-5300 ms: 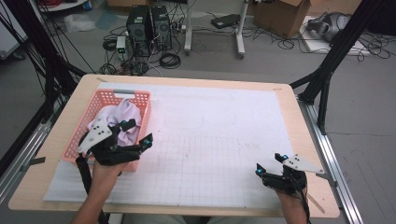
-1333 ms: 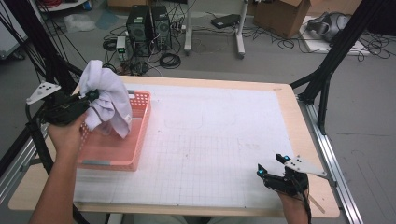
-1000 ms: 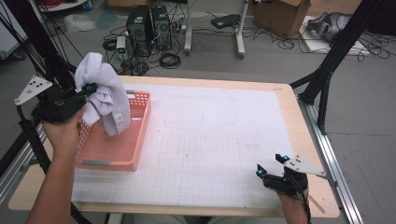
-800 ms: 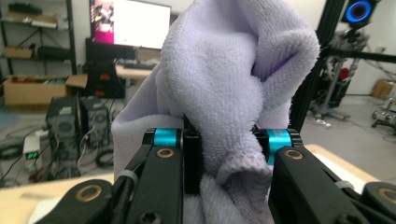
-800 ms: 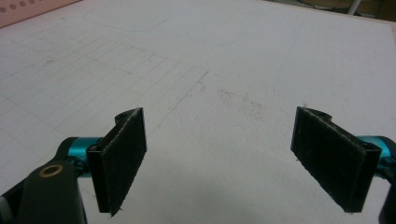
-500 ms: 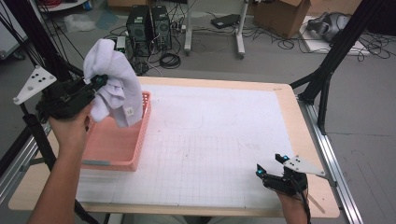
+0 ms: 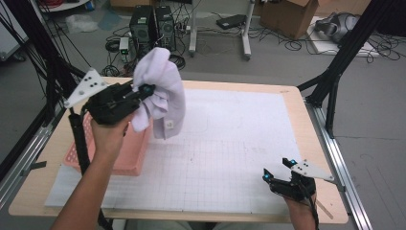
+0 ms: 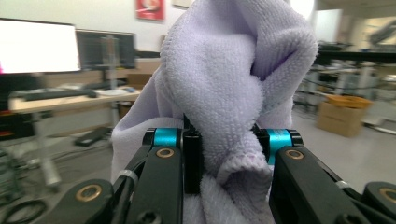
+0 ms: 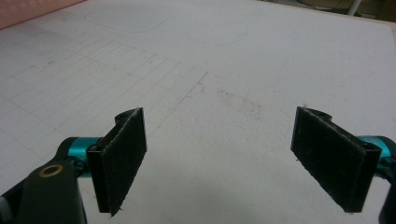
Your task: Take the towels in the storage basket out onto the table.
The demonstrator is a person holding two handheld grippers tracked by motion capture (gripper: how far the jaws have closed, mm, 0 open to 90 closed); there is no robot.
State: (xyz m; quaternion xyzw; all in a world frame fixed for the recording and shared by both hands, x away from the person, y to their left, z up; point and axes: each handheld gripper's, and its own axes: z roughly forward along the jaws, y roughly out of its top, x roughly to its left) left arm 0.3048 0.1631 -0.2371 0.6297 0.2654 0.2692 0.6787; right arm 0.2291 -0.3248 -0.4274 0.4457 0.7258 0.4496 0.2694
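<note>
The left gripper [image 7: 143,91] was clamped on a pale lilac towel [image 7: 160,93], held up in the air above the near right corner of the pink basket [image 7: 127,155] and the white gridded mat [image 7: 230,143]. In the left gripper view its jaws pinched a bunched fold of the towel [image 8: 233,93], with terry cloth rising above them and spilling down between them. In the high view the cloth hung in loose folds from the grip, a small label showing on its lower edge. The right gripper [image 7: 277,170] rested low near the front right corner of the table [image 7: 306,103], and its jaws stood spread wide over bare mat [image 9: 224,93] with nothing between them
</note>
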